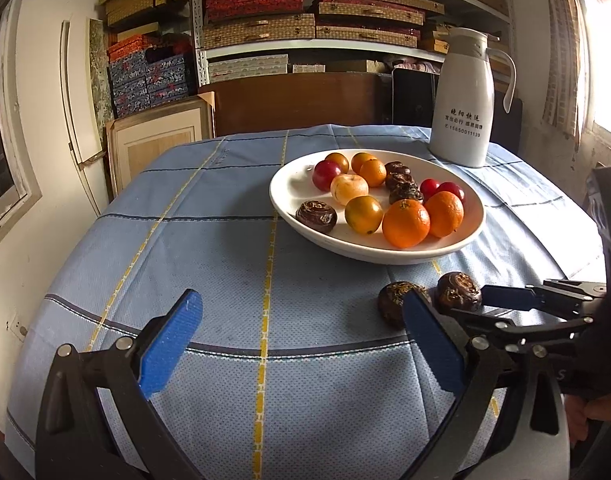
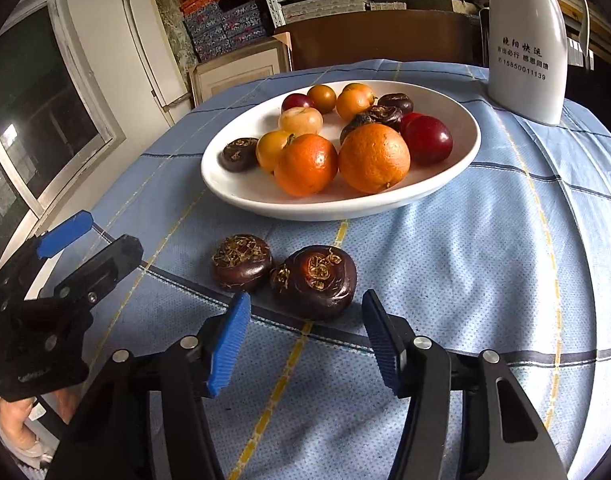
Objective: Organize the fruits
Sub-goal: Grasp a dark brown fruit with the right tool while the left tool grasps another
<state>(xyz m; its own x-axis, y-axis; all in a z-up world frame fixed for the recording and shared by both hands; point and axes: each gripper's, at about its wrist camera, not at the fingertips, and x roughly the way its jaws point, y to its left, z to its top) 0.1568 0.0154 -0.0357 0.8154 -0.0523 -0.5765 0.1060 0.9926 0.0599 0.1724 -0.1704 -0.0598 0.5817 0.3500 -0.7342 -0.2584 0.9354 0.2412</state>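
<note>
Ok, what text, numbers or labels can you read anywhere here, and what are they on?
"15850011139", printed on the white thermos jug behind the plate.
Two lines of Chinese characters above that number: too blurred to read with confidence.
Embossed lettering on the left gripper's black body: too small to read.
Nothing else readable.

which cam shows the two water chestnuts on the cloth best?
Right wrist: both water chestnuts lie whole and close, just ahead of the open right gripper. In the left wrist view they are small, at the edge, and one is partly hidden behind a left finger.
</note>
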